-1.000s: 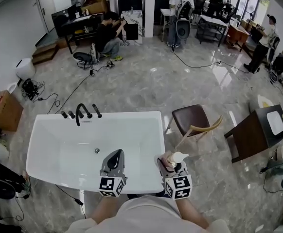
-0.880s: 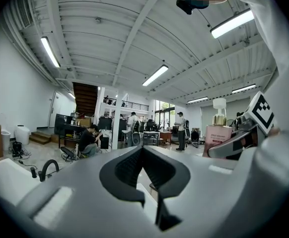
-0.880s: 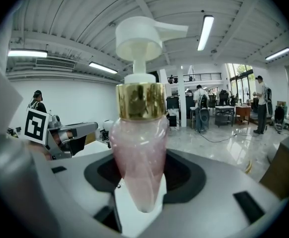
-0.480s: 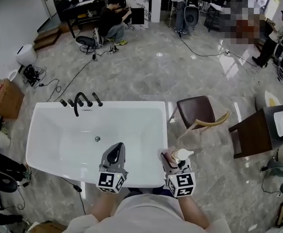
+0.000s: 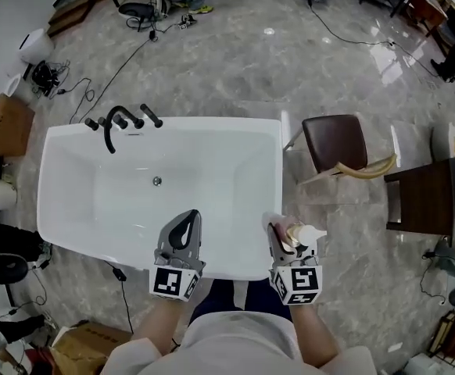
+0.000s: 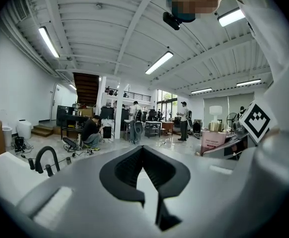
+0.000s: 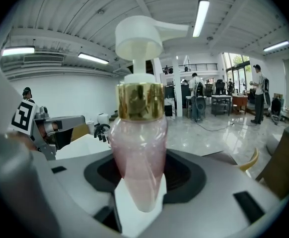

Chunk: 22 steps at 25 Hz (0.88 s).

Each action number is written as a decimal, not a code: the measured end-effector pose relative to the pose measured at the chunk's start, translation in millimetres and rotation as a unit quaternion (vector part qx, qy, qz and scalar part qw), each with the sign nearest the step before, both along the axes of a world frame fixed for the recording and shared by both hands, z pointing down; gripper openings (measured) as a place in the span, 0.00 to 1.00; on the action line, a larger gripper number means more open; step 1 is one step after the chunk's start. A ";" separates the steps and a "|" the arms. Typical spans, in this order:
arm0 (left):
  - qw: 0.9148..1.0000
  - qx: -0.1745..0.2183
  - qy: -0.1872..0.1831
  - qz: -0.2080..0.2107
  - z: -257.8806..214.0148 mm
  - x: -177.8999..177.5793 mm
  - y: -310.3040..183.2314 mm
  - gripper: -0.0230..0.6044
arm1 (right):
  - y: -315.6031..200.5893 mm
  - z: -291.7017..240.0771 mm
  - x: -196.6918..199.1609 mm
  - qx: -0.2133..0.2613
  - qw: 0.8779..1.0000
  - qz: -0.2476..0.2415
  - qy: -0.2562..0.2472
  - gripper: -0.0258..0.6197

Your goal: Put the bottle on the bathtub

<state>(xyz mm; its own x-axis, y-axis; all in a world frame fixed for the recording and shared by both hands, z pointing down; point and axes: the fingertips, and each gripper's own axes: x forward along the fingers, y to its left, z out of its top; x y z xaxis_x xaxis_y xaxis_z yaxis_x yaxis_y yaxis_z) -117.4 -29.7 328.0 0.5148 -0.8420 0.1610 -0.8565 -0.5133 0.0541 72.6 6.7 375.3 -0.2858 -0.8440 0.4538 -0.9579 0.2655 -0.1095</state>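
The pump bottle (image 7: 137,148) has a pink body, a gold collar and a white pump head. My right gripper (image 5: 284,234) is shut on its lower body and holds it upright. In the head view the bottle (image 5: 298,233) hangs over the near right corner of the white bathtub (image 5: 276,170). My left gripper (image 5: 187,220) is over the tub's near rim, left of the bottle, shut with nothing in it; the left gripper view shows its tips (image 6: 142,148) meeting. The tub's rim (image 7: 82,145) lies to the left in the right gripper view.
A black faucet (image 5: 116,121) stands on the tub's far left rim, with a drain (image 5: 156,181) in the basin. A brown chair (image 5: 335,141) is right of the tub and a dark table (image 5: 435,201) further right. Cables and boxes lie on the marble floor.
Both grippers have sunk toward the tub's near rim, the bottle still in the right one. The head view has tilted further down, so the tub fills more of the picture.
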 end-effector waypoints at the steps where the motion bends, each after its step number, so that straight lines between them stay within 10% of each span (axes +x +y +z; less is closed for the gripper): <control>1: 1.000 -0.001 -0.003 0.002 7.0 1.1 -5.0 0.05 | -5.8 8.3 1.2 -0.001 1.000 0.000 0.001 0.38; 22: 0.997 -0.071 0.010 0.008 193.8 23.7 -42.7 0.05 | -97.3 210.2 4.7 -0.043 0.999 0.012 -0.014 0.37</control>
<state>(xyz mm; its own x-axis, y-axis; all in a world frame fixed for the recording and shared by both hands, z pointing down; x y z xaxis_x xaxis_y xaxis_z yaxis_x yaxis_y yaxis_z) -93.7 -72.4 521.8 0.5322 -0.8029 0.2686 -0.8463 -0.5129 0.1437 77.3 -90.7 585.5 -0.2796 -0.8091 0.5169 -0.9601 0.2313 -0.1573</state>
